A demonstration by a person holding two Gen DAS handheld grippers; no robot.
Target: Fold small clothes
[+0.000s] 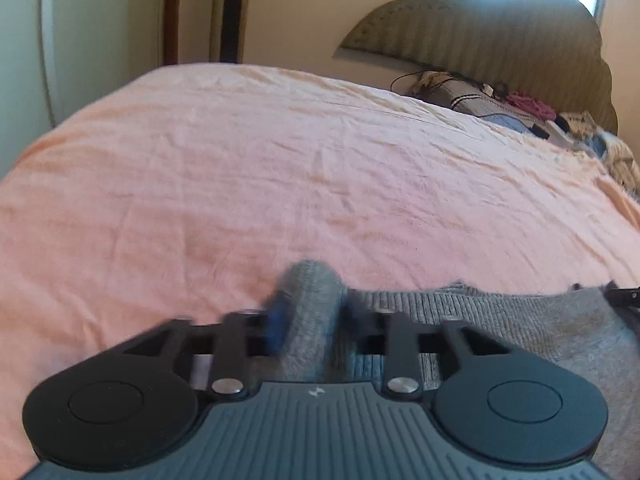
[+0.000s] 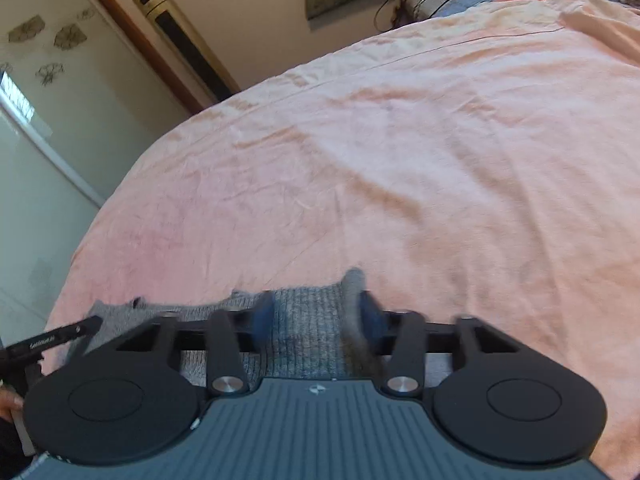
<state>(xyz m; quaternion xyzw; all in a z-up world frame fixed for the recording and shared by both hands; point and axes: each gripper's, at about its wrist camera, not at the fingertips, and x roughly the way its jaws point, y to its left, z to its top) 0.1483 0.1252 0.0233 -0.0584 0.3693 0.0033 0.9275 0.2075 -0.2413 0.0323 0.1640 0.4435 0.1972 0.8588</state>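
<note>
left gripper (image 1: 310,312) clamped on grey knit garment (image 1: 500,332) | right gripper (image 2: 316,316) clamped on same | near edge of pink bedsheet (image 1: 280,160)

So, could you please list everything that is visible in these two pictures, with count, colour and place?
grey knit garment: one, grey, ribbed, on the near edge of the bed, stretched between the two grippers
bed cover: one, pale pink, wrinkled, spread over the whole bed
headboard: one, olive green, padded, at the far end of the bed
pile of clothes and cables: several, mixed colours, at the head of the bed; items too small to tell apart
tower appliance: one, gold and black, against the wall left of the bed
wall decorations: a few, dull gold, on the left wall
left gripper: one, black, blue pads, shut on a fold of the garment
right gripper: one, black, blue pads, garment between the fingers
</note>
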